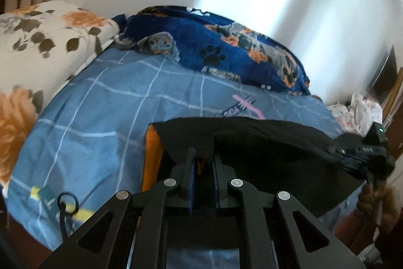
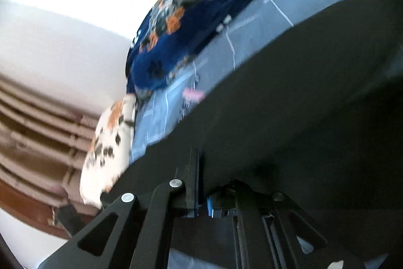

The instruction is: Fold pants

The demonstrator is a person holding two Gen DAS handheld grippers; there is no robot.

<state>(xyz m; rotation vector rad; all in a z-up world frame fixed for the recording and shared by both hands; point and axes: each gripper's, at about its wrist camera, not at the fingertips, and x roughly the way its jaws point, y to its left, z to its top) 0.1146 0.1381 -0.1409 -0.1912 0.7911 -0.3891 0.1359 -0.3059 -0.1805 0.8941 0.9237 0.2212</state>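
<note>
The black pants (image 1: 264,143) with an orange side stripe (image 1: 152,158) hang stretched above the blue checked bed sheet (image 1: 100,102). My left gripper (image 1: 204,158) is shut on the pants' near edge. The other gripper (image 1: 362,153) shows at the right of the left wrist view, holding the far end of the same edge. In the right wrist view the pants (image 2: 302,97) fill the lower right, and my right gripper (image 2: 201,163) is shut on the cloth; its right finger is hidden under the fabric.
A floral white pillow (image 1: 37,42) lies at the left of the bed. A dark blue dog-print blanket (image 1: 214,42) is bunched along the white wall. Crumpled pale clothes (image 1: 357,112) lie at the far right. A wooden bed frame and curtain (image 2: 37,130) show in the right wrist view.
</note>
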